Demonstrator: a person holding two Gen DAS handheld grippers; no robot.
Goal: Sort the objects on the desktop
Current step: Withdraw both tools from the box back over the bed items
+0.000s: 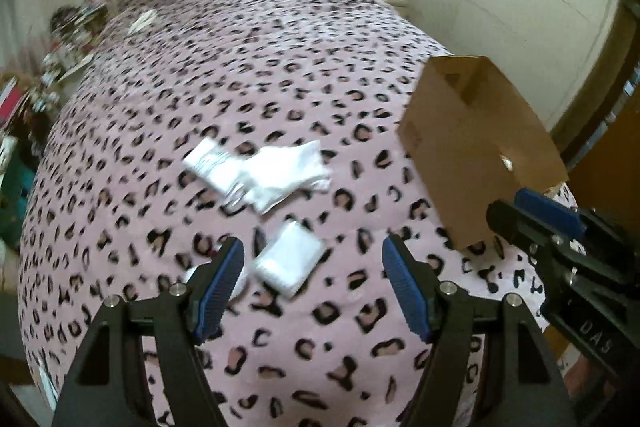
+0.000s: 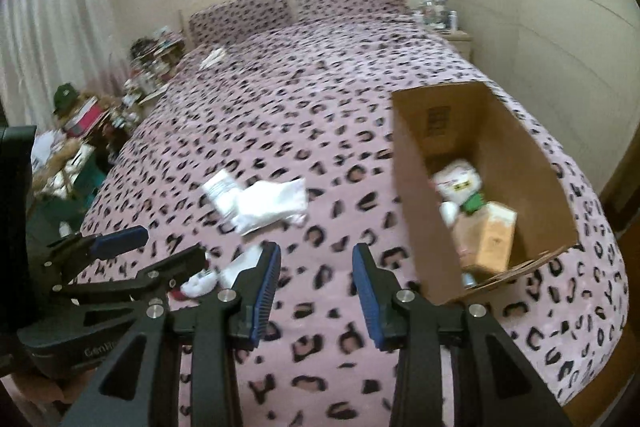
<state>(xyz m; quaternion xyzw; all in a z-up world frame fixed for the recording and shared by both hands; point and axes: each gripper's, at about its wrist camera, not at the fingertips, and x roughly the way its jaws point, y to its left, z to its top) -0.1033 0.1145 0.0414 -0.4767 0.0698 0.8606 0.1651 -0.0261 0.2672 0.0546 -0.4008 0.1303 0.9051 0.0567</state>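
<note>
i had the left hand-held gripper [image 1: 313, 281] standing wide and empty over the bed [image 1: 280, 75] near its foot edge. the small white packet [image 1: 289, 259] lay just ahead between the fingers, its long axis slanting toward the far right. the right hand-held gripper [image 2: 316, 285] stood narrower, also empty, with nothing under it, so the left was nearer. the white socks [image 1: 260, 173] lay farther up the bed, and the cardboard box [image 2: 480, 187] sat at the right foot corner. a white-and-red thing [image 2: 198, 285] by the left finger was half hidden, possibly another sock.
</note>
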